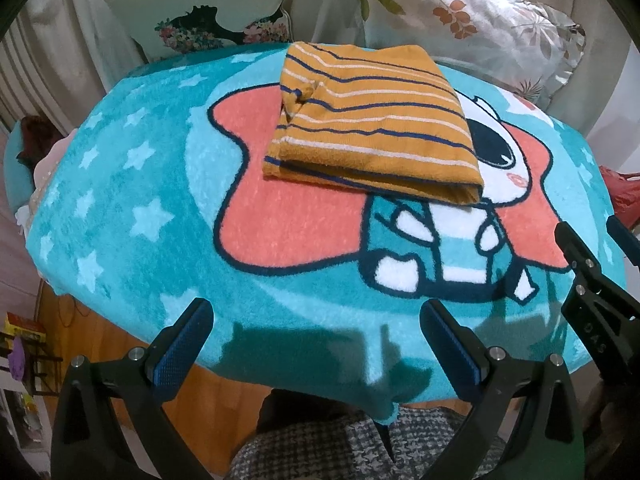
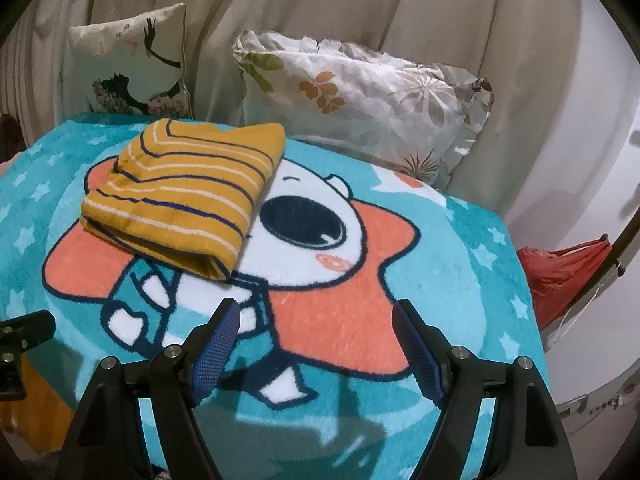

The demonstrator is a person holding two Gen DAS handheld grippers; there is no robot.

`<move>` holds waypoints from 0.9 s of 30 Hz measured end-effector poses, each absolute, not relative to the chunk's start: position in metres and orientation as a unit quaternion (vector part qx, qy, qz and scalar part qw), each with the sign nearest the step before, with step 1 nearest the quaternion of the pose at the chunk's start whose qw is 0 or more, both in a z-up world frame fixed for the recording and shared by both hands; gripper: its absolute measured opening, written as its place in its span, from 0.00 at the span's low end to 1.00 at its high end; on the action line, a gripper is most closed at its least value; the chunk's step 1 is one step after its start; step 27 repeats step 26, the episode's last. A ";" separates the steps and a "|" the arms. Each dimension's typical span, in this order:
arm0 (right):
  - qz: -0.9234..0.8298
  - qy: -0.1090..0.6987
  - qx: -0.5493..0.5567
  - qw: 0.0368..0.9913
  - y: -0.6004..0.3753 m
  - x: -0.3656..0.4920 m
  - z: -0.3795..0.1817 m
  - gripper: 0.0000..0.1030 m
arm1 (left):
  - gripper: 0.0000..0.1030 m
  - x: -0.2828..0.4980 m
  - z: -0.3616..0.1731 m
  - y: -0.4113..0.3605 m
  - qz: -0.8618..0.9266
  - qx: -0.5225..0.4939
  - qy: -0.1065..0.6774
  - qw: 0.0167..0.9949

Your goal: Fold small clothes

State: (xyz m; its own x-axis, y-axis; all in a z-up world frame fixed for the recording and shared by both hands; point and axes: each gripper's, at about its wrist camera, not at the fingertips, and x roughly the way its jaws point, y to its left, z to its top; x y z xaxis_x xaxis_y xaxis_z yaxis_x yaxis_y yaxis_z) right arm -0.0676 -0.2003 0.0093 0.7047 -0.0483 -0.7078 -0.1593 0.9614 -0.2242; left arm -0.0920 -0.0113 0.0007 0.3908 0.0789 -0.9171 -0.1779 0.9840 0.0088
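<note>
Shirt (image 1: 372, 136) (mustard, striped) lies folded on the far part of the blanket (image 1: 132, 184), apart from both my grippers. My left gripper (image 1: 316, 344) hangs over the blanket's near edge, jaws spread, nothing between them. My right gripper (image 2: 316, 344), near side too, jaws wide apart and empty. Two pillows (image 2: 360, 96) sit behind.
</note>
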 end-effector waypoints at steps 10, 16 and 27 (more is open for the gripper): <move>0.034 0.371 -0.126 0.919 -0.206 -0.063 0.012 0.82 | 1.00 -0.080 -0.009 -0.015 0.071 -0.052 0.562 0.822; 0.038 0.378 -0.125 0.917 -0.208 -0.055 0.007 0.82 | 1.00 -0.069 -0.016 -0.021 0.068 -0.052 0.572 0.816; 0.060 0.392 -0.113 0.911 -0.211 -0.040 -0.005 0.83 | 1.00 -0.053 -0.025 -0.026 0.064 -0.052 0.583 0.808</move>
